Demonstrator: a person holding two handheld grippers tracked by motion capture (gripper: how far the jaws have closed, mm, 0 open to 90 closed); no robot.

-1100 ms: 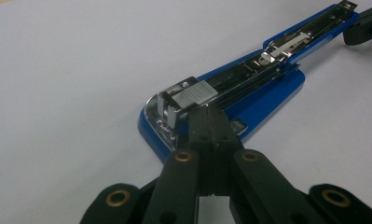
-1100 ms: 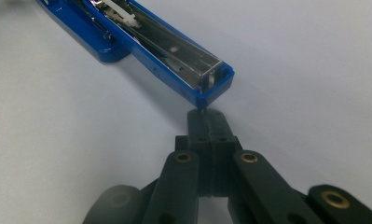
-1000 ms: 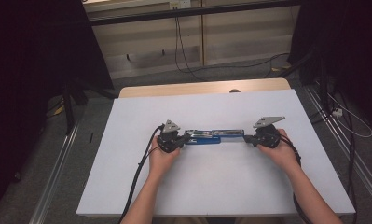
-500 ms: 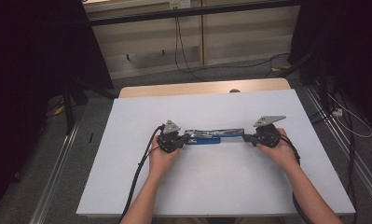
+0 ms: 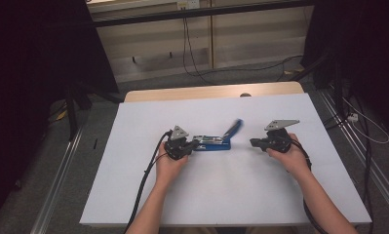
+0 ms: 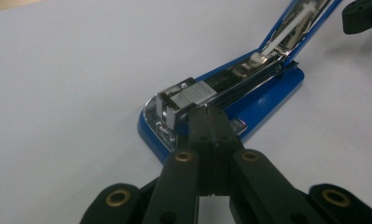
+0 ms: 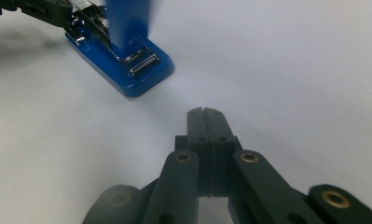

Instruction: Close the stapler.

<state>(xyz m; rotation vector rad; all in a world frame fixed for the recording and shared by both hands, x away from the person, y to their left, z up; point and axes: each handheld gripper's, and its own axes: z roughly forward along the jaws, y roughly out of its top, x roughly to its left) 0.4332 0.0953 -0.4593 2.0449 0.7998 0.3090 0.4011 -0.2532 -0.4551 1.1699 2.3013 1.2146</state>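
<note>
Stapler (image 5: pixel 212 143) lies mid-table on white sheet (image 5: pixel 133 161), lid (image 5: pixel 233 129) swung up. My left gripper (image 6: pixel 209 114), jaws together, pins magazine end so base stays put. Right gripper (image 7: pixel 203 113), jaws together, empty, hovers beside hinge end, clear of lid.

Stapler (image 5: pixel 212 143) on your table (image 5: pixel 133 195), centre; your left gripper (image 5: pixel 191 145) at its left end, right gripper (image 5: pixel 253 143) apart, rightward.

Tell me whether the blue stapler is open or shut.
Open. The stapler's blue top arm stands tilted up off the base, baring the metal staple channel.
</note>
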